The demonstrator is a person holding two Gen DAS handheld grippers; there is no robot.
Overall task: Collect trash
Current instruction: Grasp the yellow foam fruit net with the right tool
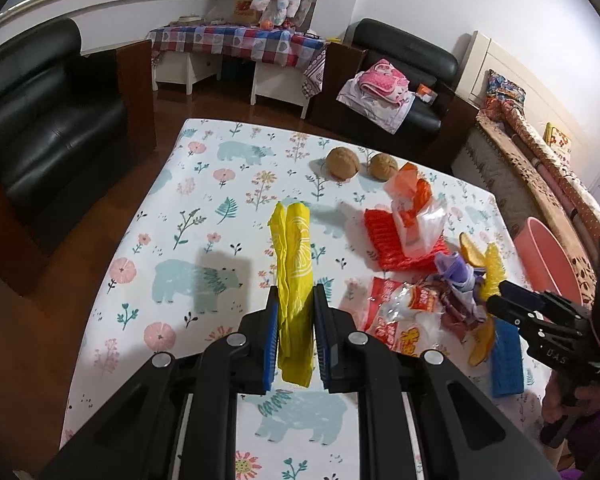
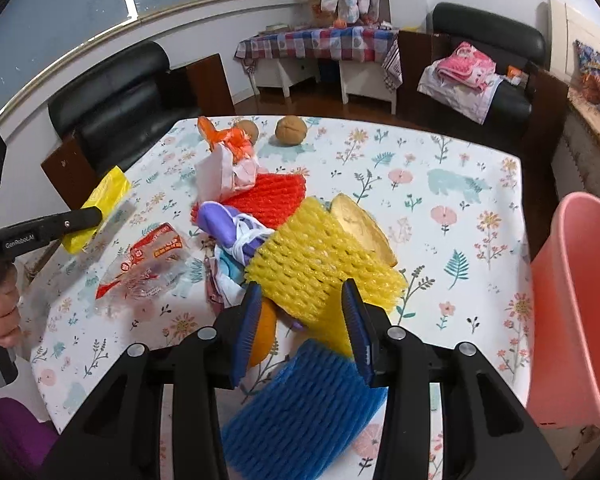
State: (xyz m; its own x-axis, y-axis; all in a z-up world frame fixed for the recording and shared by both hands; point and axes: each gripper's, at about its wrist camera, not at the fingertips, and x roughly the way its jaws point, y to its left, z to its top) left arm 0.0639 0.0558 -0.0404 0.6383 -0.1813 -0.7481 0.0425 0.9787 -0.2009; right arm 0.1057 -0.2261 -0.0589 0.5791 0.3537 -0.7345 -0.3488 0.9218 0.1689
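Note:
My left gripper is shut on a folded yellow plastic bag, which also shows in the right wrist view. My right gripper is open around a yellow foam fruit net, over a blue foam net. On the flowered table lies a pile of trash: a red foam net, purple wrappers, a red-and-clear snack bag, a white-and-orange plastic bag, and fruit peel. A pink bin stands off the table's right edge.
Two walnuts sit at the table's far side. Black armchairs stand to the left and at the back. A checked side table stands against the far wall.

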